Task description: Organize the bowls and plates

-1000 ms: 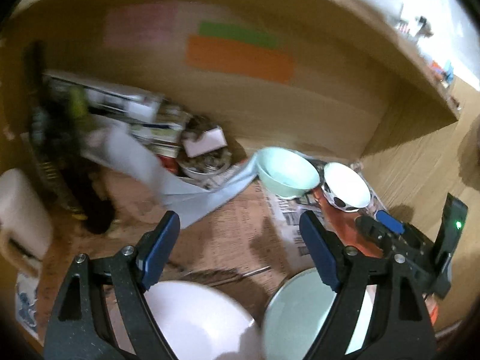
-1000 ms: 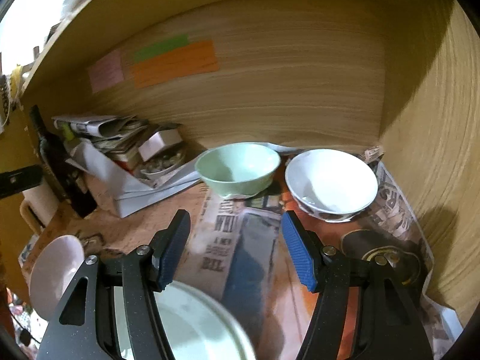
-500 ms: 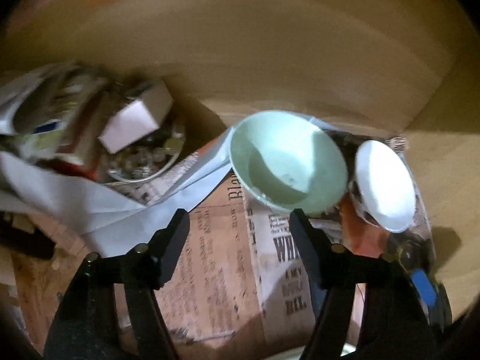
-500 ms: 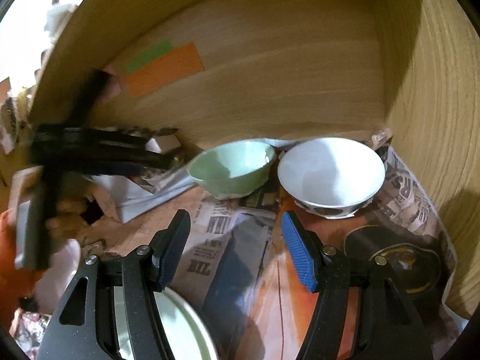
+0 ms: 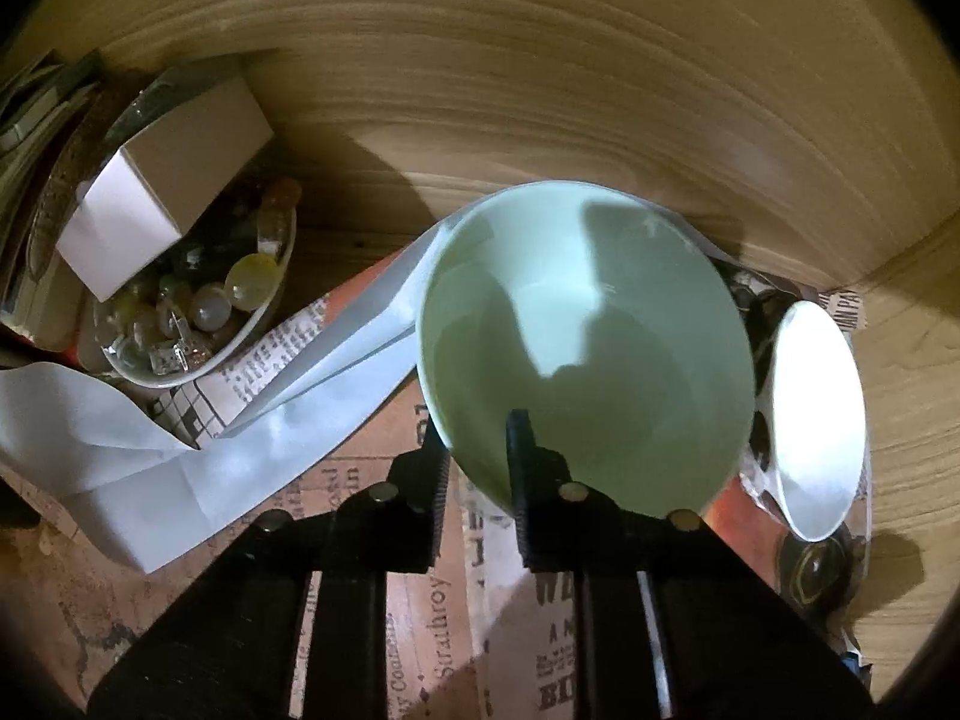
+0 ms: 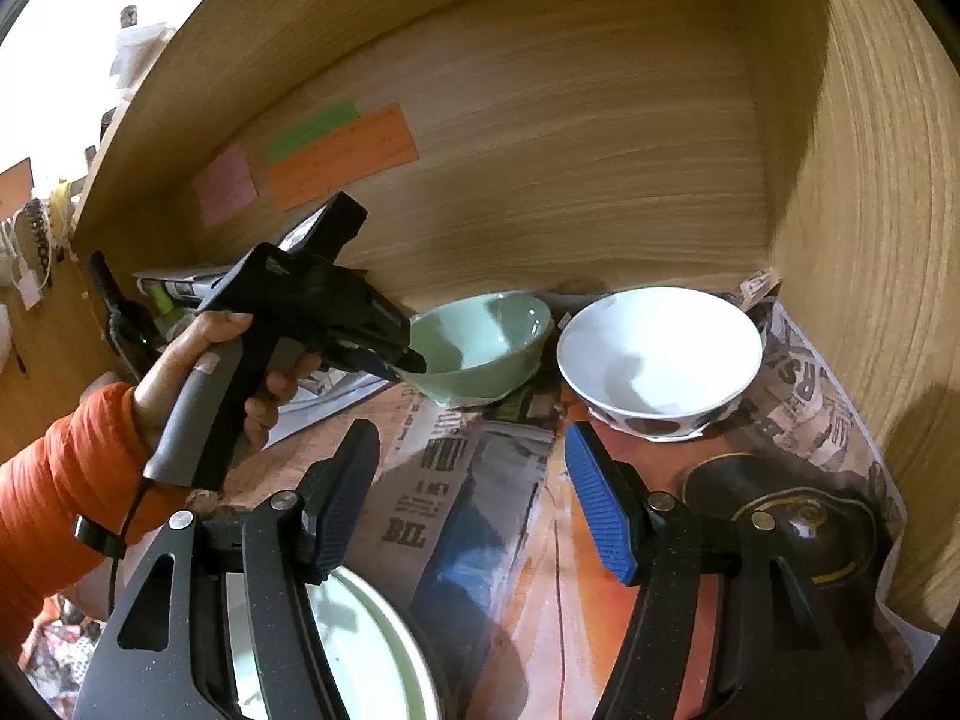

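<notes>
Pale green bowl point(image 5: 585, 348) on newspaper point(image 6: 462, 480) at far middle of bench, near rim pinched by left gripper point(image 5: 477, 450), one finger inside, one outside. White bowl point(image 6: 657, 354) just right of it, close but apart. Right gripper point(image 6: 471, 501) spread wide, holding nothing, above pale plate point(image 6: 360, 654) at near left.

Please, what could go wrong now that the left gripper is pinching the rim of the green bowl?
1. The left gripper holds the green bowl only by its near rim, so the bowl may tilt or slip when lifted.
2. The white bowl stands close beside it; a swing could knock the two together.
3. The loose white paper touches the green bowl's far side and might drag along.
</notes>
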Demonstrator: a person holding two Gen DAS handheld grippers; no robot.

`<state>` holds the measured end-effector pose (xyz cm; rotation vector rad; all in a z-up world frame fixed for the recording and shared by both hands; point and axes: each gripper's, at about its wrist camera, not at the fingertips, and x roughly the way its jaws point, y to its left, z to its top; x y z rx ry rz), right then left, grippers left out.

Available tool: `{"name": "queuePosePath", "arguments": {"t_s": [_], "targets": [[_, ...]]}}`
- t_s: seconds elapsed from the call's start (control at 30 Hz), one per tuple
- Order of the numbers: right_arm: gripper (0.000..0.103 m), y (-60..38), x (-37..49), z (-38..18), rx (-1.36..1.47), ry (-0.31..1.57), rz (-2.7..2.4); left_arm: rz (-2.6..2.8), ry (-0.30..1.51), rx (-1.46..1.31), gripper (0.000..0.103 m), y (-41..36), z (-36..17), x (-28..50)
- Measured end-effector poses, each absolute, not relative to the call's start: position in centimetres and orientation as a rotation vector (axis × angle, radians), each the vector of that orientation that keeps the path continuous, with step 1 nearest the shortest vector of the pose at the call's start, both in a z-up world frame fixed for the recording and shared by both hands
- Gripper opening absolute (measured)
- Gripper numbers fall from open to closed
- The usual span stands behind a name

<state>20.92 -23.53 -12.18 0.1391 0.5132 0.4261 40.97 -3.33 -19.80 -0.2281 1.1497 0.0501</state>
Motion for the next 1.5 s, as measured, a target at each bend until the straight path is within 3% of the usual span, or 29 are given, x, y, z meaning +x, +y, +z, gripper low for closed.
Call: {"name": "queuePosePath", "arguments": {"t_s": [0.6,0.93,1.1,1.17,1.37,1.5], "targets": [[0.061,-22.3,23.6,-14.1,0.114,0.655,0.4,-0.11,1.259,-0.076,0.015,-1.0,-19.9,30.8],[0.061,-19.0,27.7,-13.4,0.086,0.81,0.471,-0.162,1.197,-0.023,0.018,0.6,-20.0,31.9],[0.043,-17.7,30.3,-14.7,0.079,0.918,0.487,-0.166,1.166,-0.008,0.018,0.5,-20.1,32.3],[0.041,-17.2,30.8,-15.2,0.062,0.946,0.487,-0.156,1.141,0.012,0.018,0.5,-19.8,32.2],[0.022,-16.3,32.1,-17.0,0.021,1.007,0.469,-0.171,1.119,-0.006,0.018,1.1,-19.6,32.4],[0.017,-15.9,32.4,-17.6,0.014,1.02,0.476,-0.192,1.122,-0.015,0.016,0.9,-19.8,32.5]]}}
